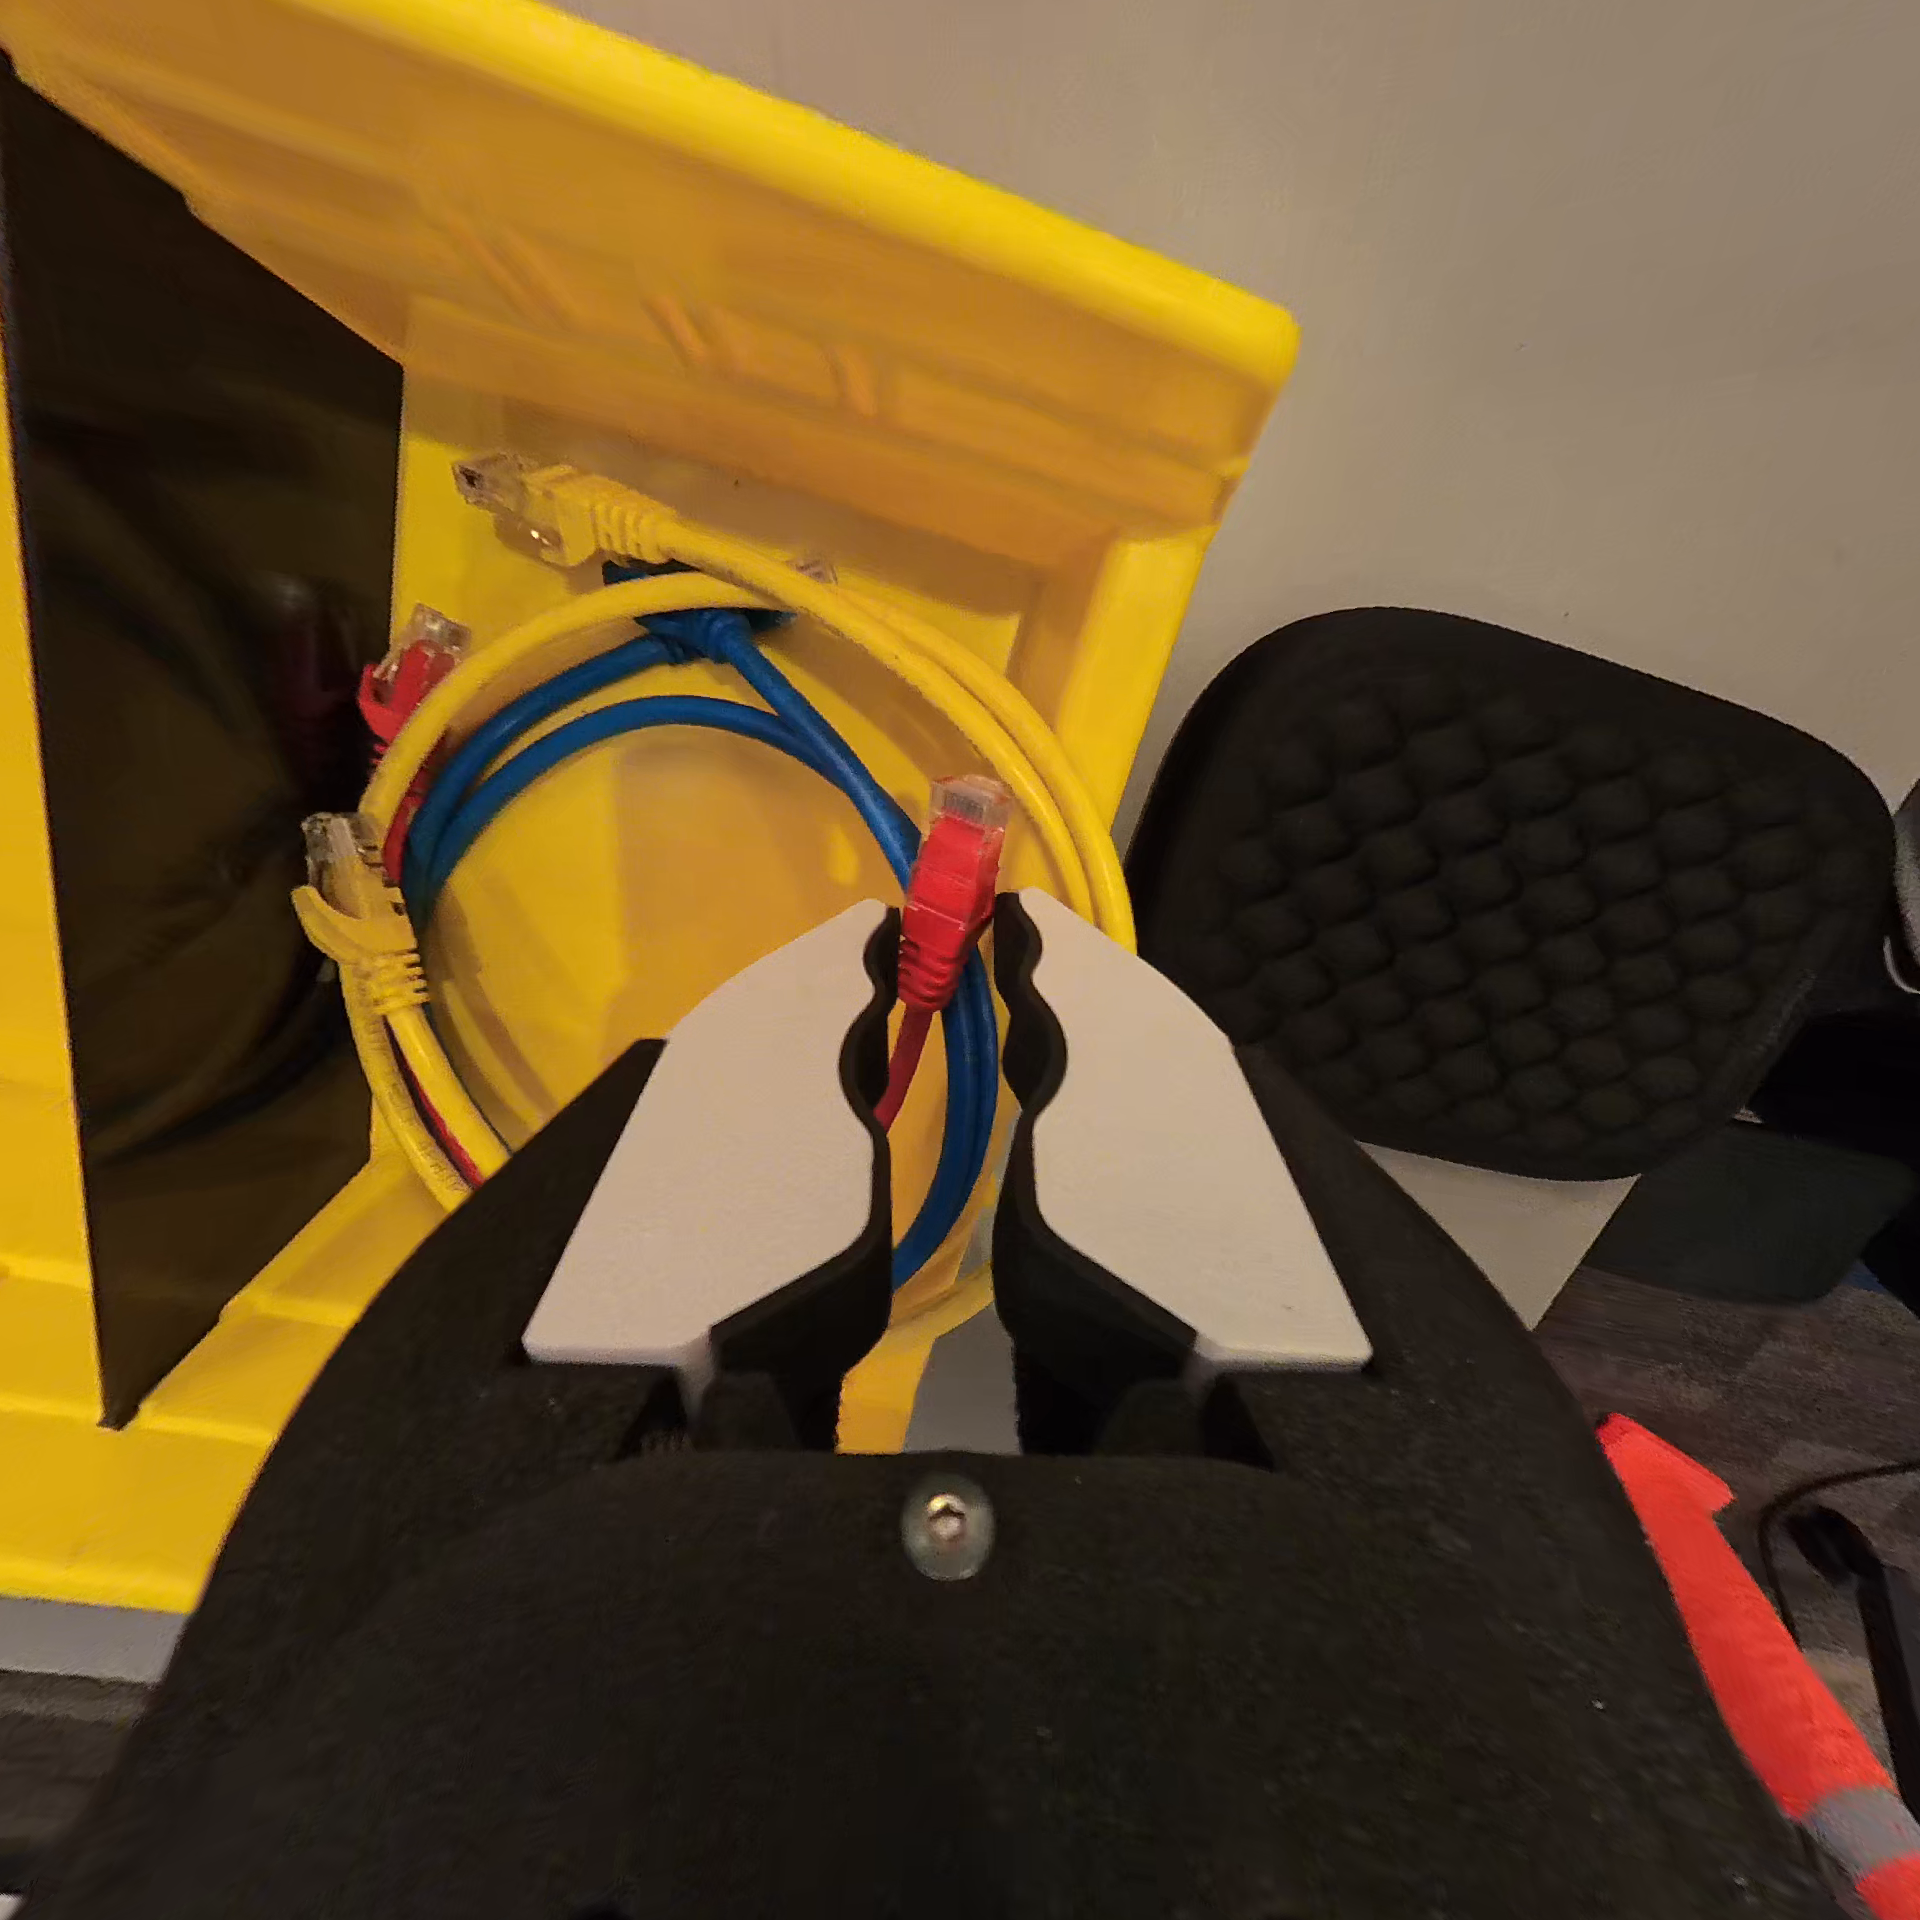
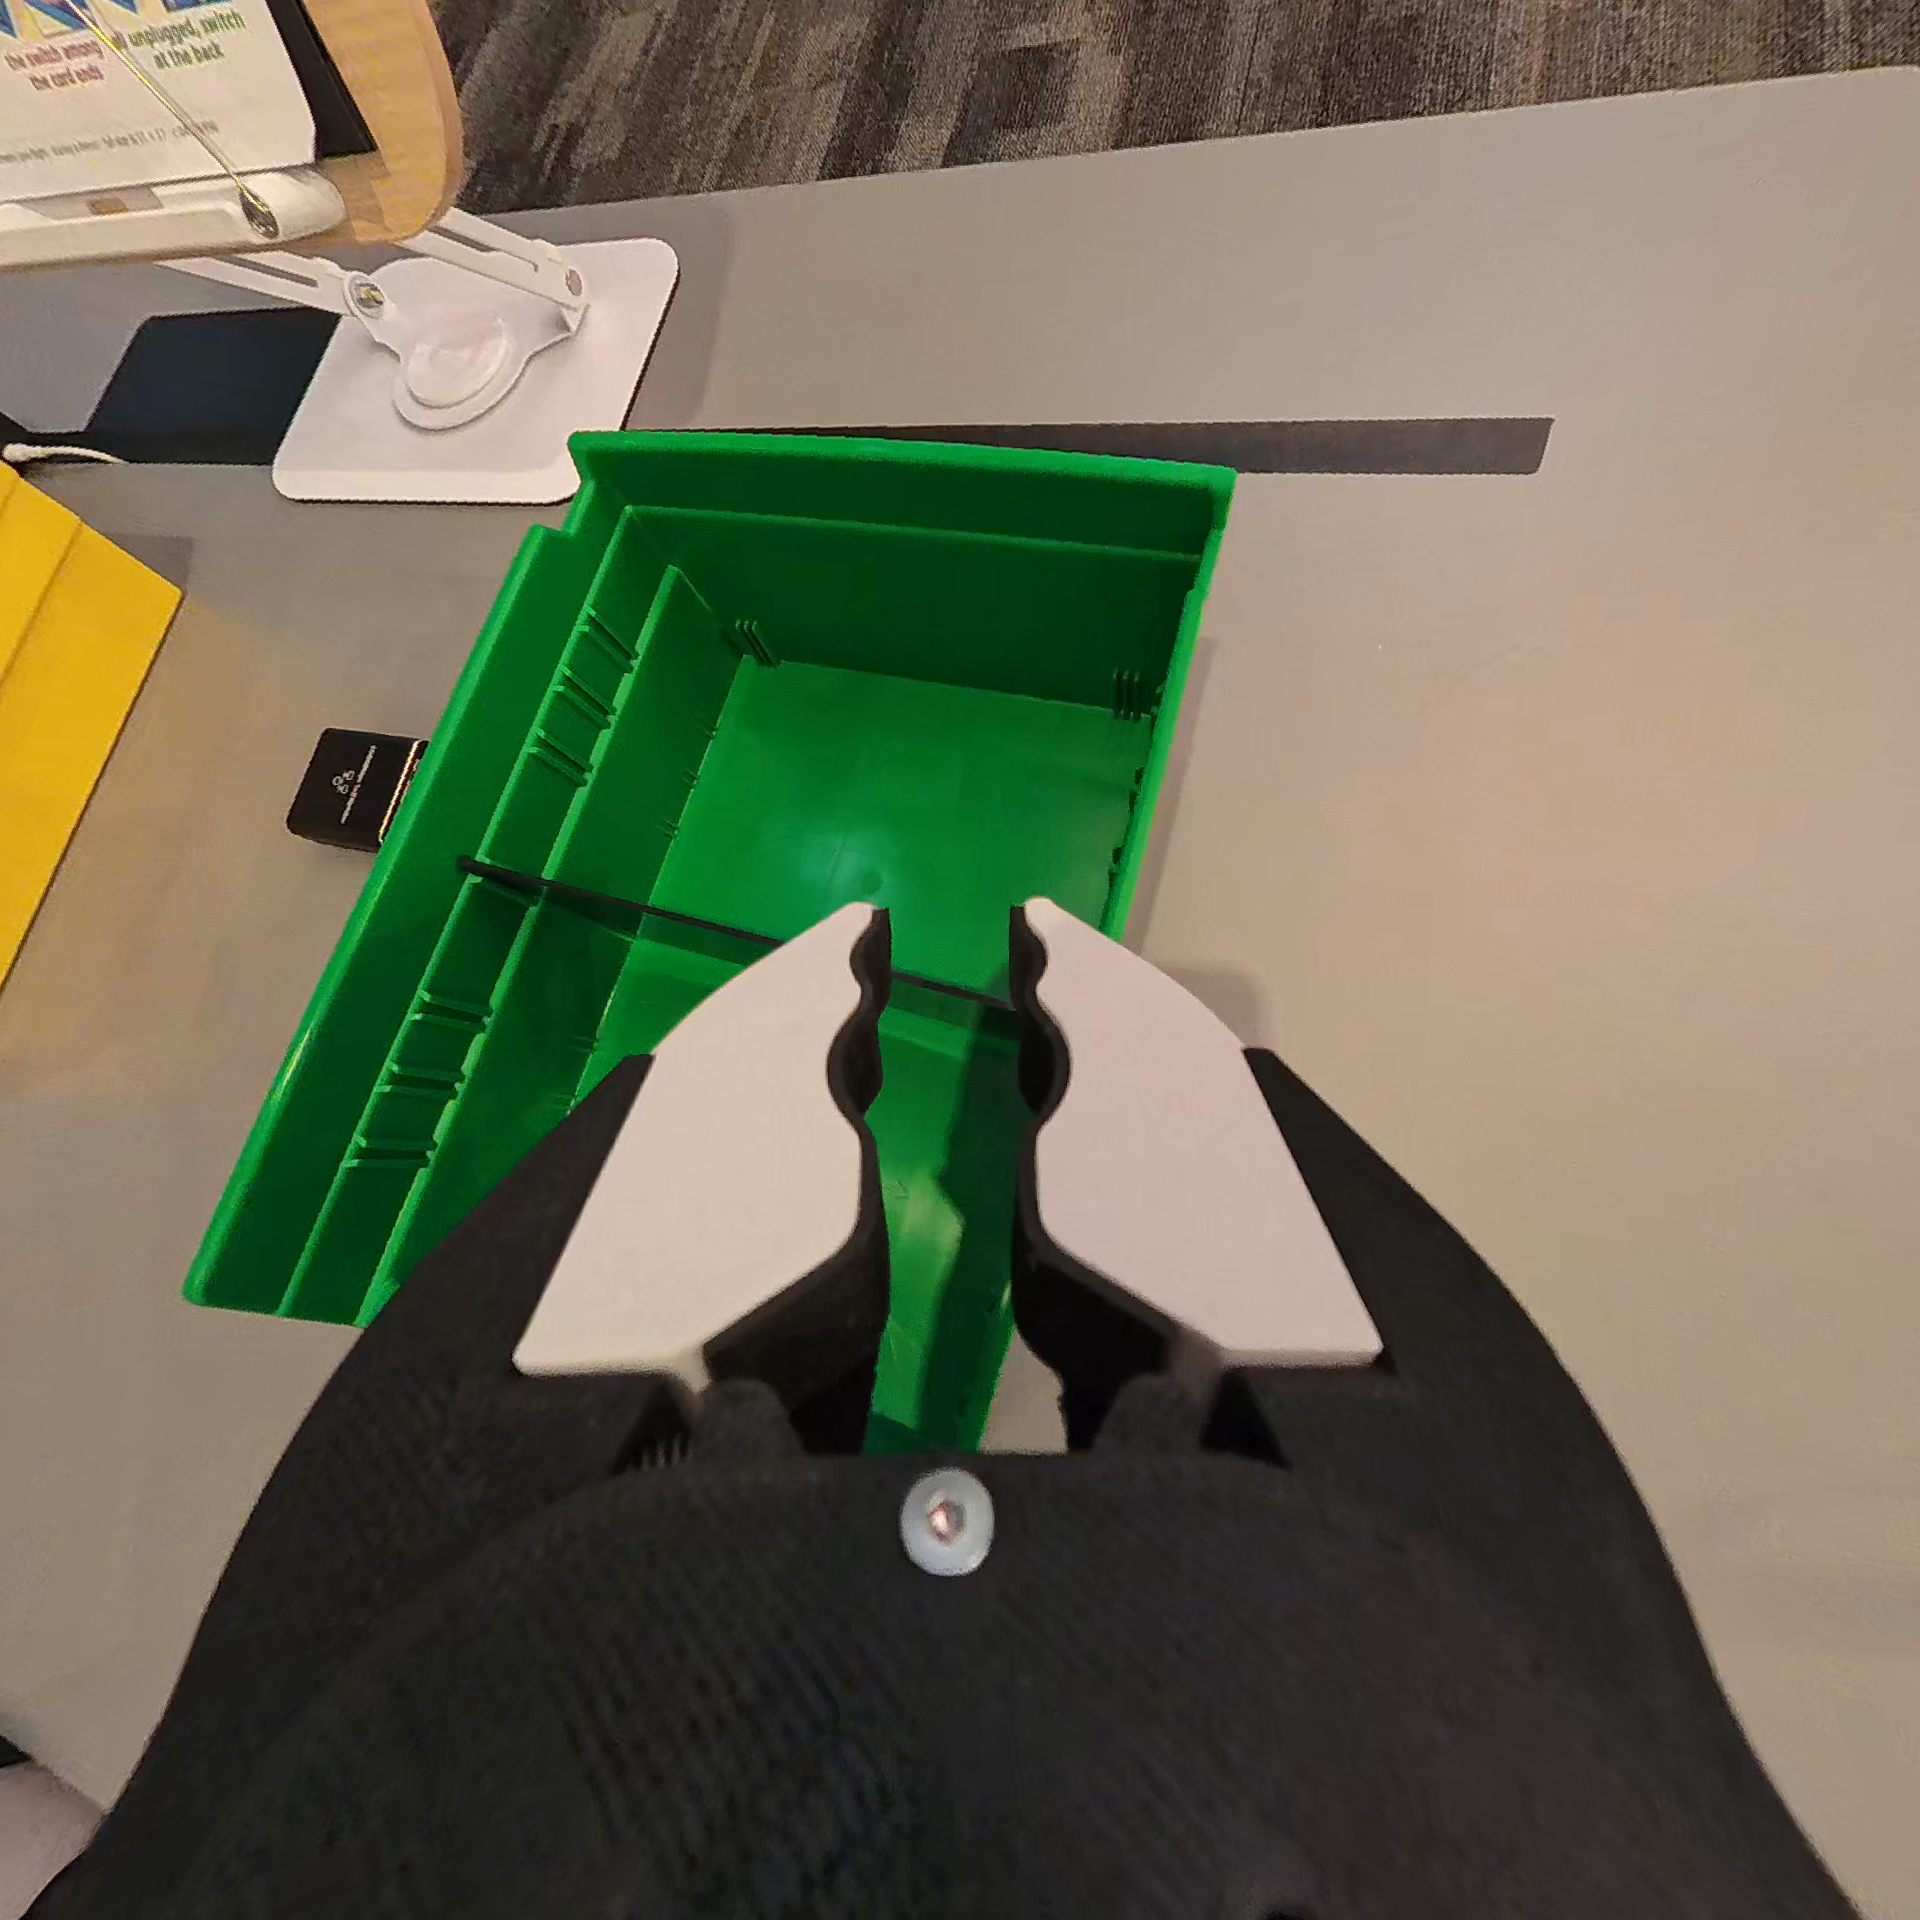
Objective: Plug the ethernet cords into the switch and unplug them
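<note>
Since your left gripper (image 1: 945,920) has its fingers standing apart with the red plug (image 1: 951,883) sitting in the gap but not pinched, the big risk is what happens when you close: the blue cord (image 1: 971,1091) runs right behind that boot, between the fingers too, so you could easily clamp both and drag the whole coil out. That coil is a tangle anyway, with the yellow cord (image 1: 935,644) looped around the blue one and what looks like a tie at the top, all resting inside the yellow bin (image 1: 727,260), so a hard pull probably yanks everything. Grabbing too high on the clear tip could also slip or squash the latch, I'd guess. Your right gripper (image 2: 948,925) is parted as well and holds nothing, hanging over the green bin (image 2: 894,478) on the grey table (image 2: 1558,831). The small black box (image 2: 353,790) just left of the green bin may be the switch, can't tell for sure. A white stand (image 2: 468,353) sits behind it, and a black chair back (image 1: 1507,883) crowds the yellow bin's right side.
</note>
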